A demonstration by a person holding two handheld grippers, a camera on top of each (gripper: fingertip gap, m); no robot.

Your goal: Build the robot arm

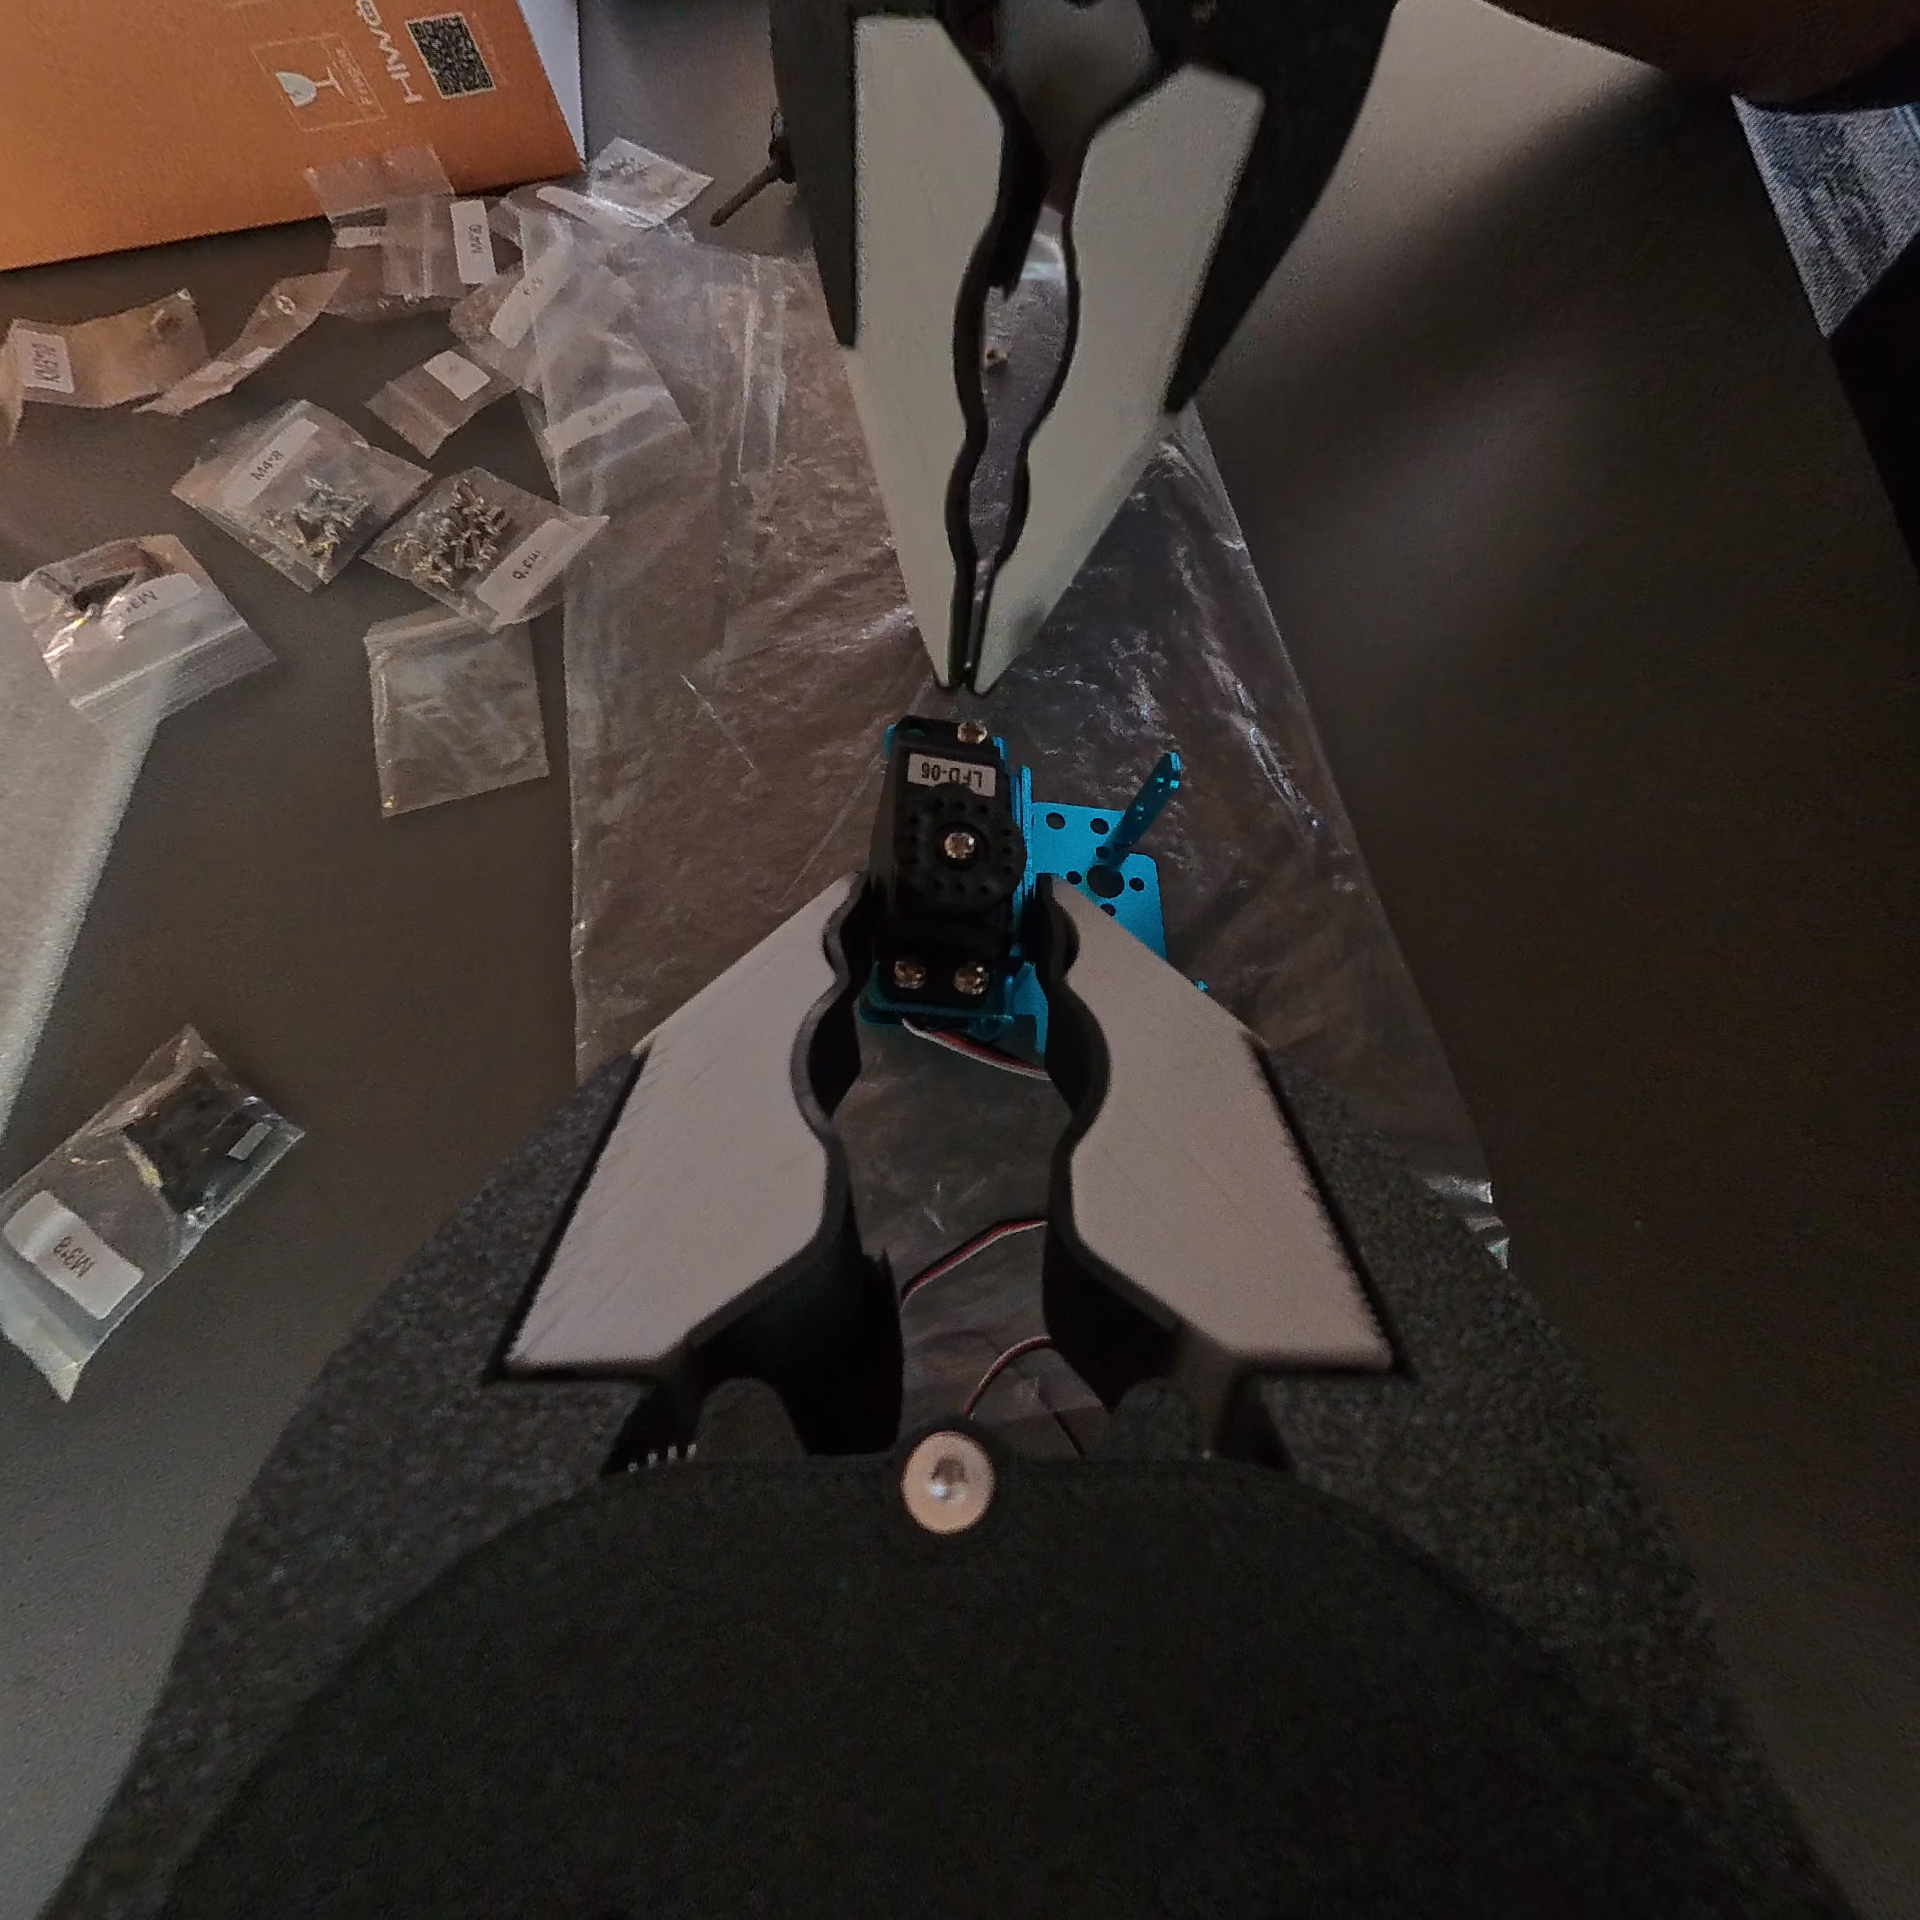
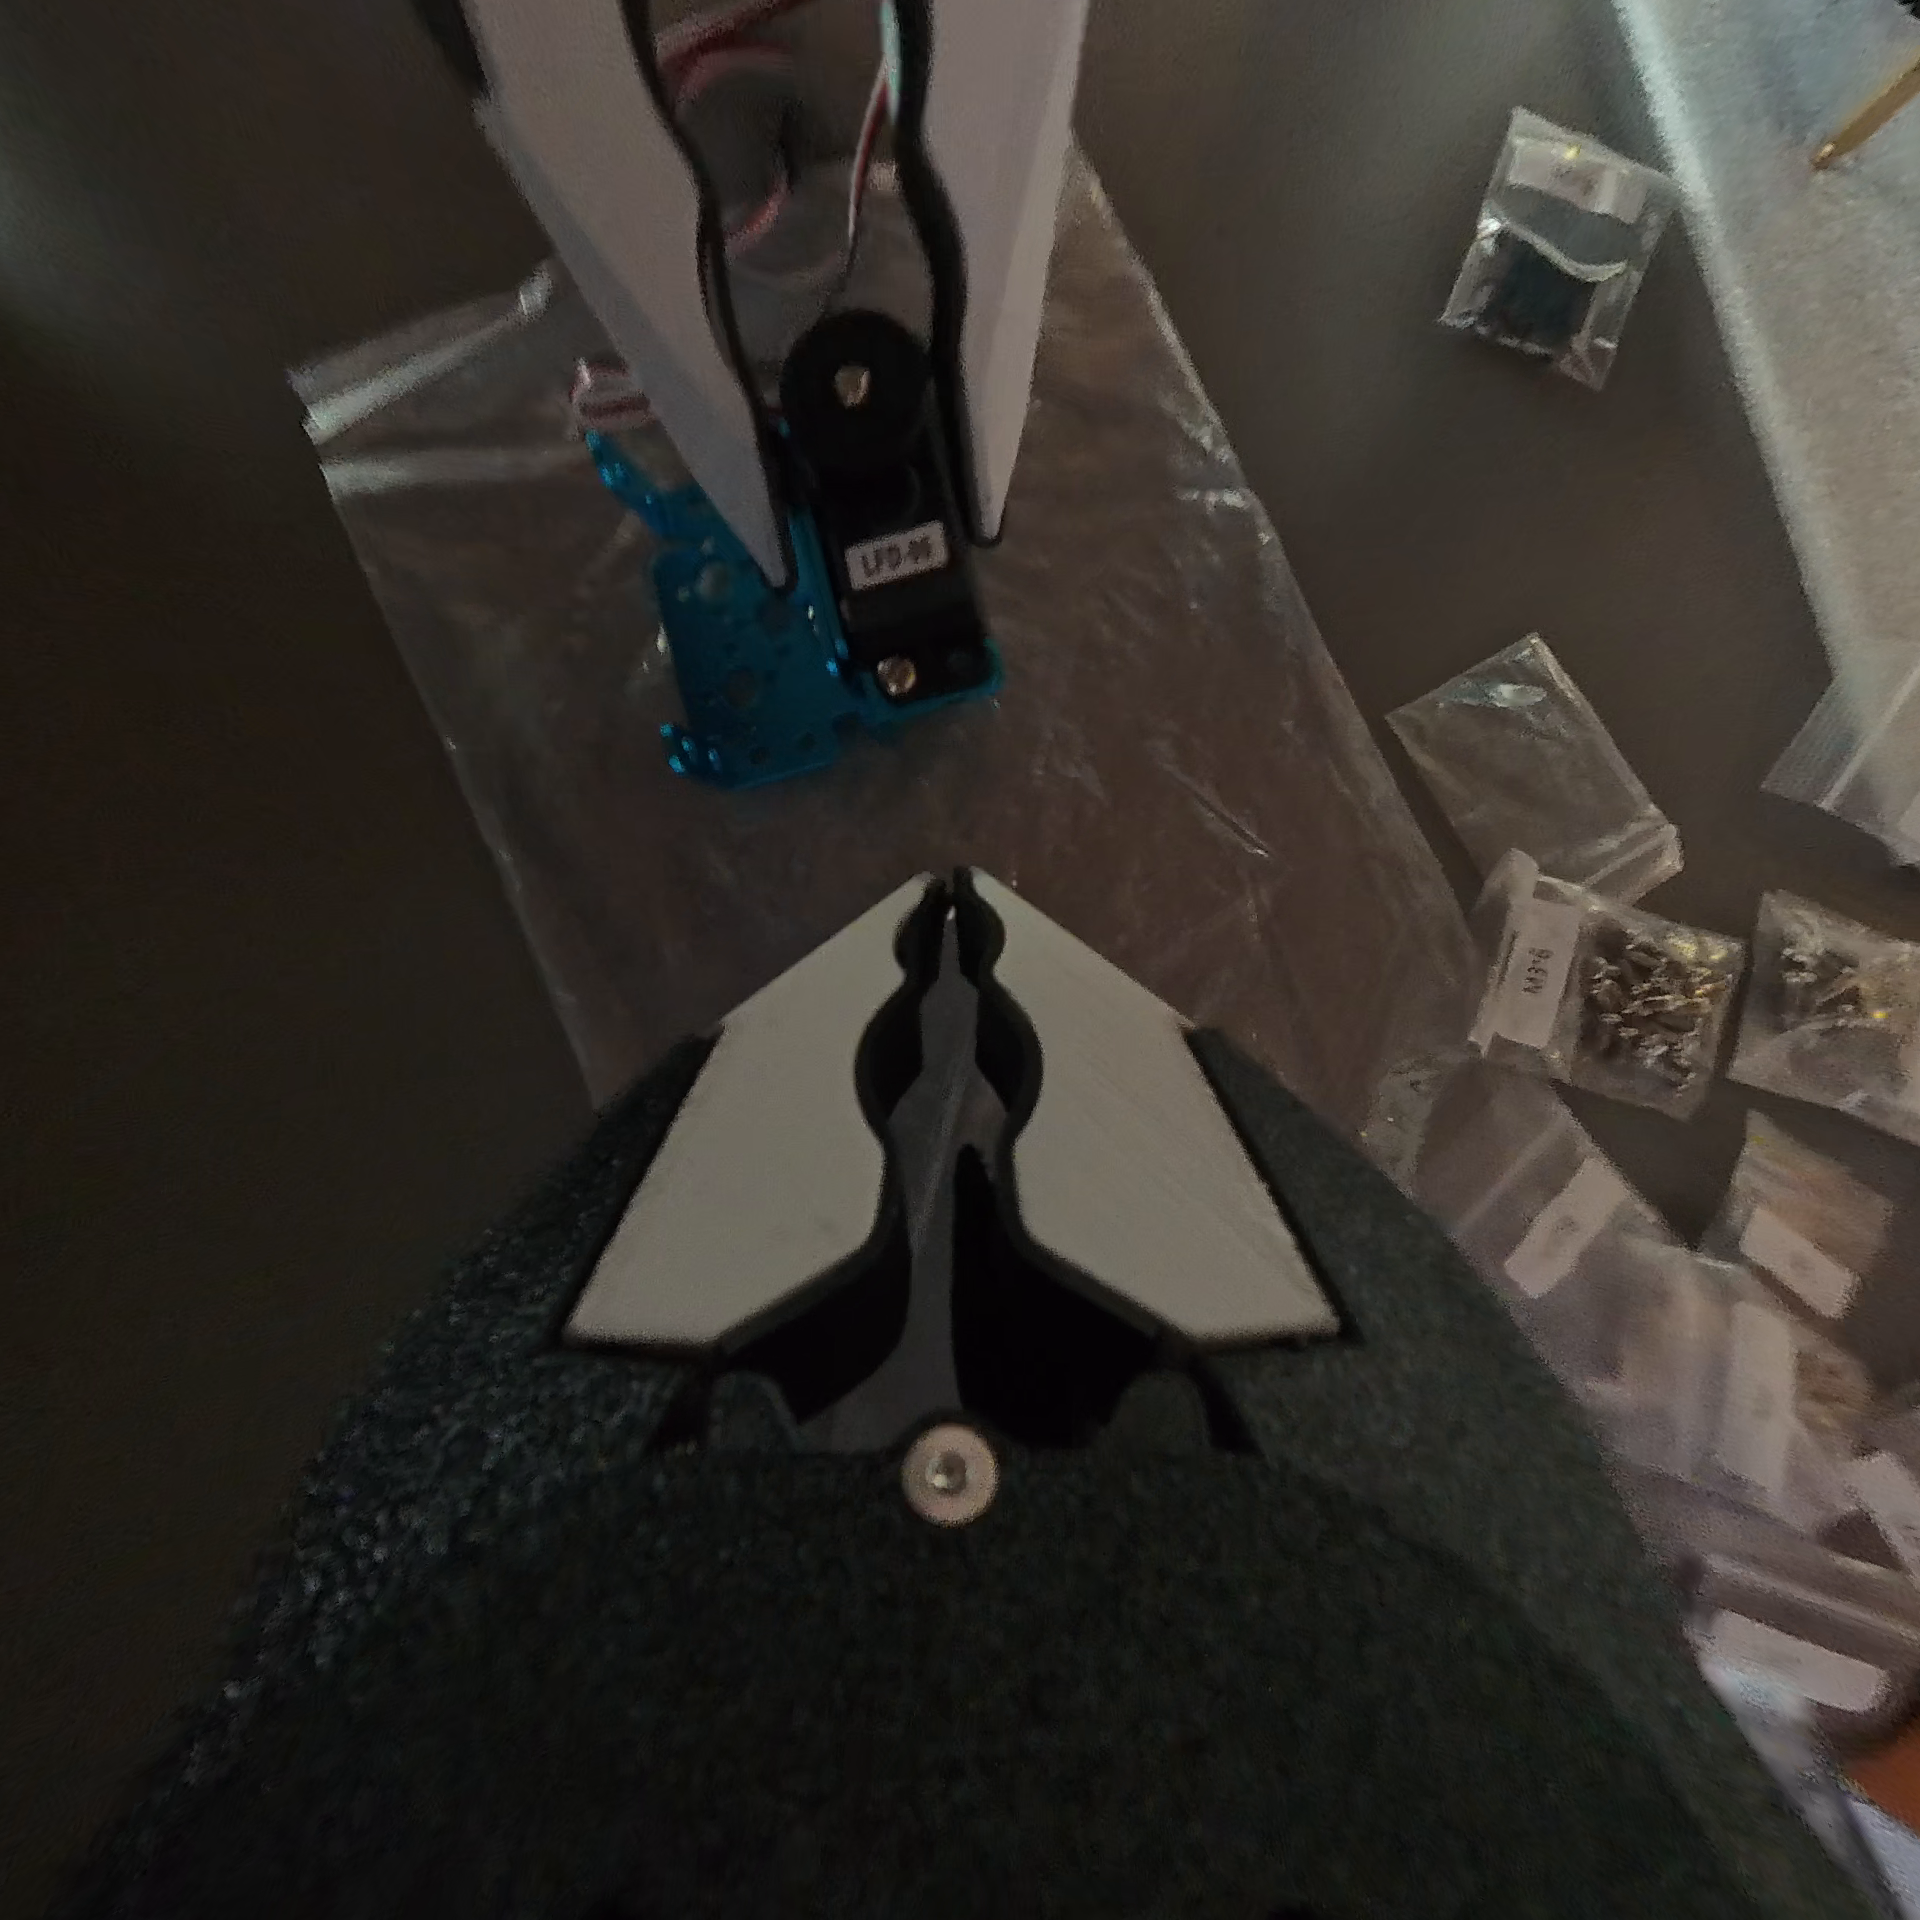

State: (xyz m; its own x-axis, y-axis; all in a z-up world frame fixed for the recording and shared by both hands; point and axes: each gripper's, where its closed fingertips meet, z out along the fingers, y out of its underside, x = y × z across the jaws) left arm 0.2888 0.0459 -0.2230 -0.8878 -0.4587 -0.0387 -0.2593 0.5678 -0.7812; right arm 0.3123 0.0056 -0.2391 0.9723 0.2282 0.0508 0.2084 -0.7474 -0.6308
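A black servo (image 1: 951,842) sits screwed into a blue metal bracket (image 1: 1091,862) and stands on a clear plastic bag (image 1: 727,727). My left gripper (image 1: 952,902) is shut on the servo and bracket, one finger on each side; red, white and black wires (image 1: 935,1283) trail back between its fingers. My right gripper (image 1: 964,681) comes in from the far side, shut, its tips just above a small screw (image 1: 971,730) on the servo's far flange. In the right wrist view, my right gripper (image 2: 954,883) is shut a short way from the servo (image 2: 894,540), bracket (image 2: 748,665) and left gripper (image 2: 881,559).
Several small zip bags of screws (image 1: 312,509) lie scattered on the dark table to the left; they also show in the right wrist view (image 2: 1621,987). An orange box (image 1: 208,114) lies at the far left corner. White foam (image 1: 52,831) lies at the left edge.
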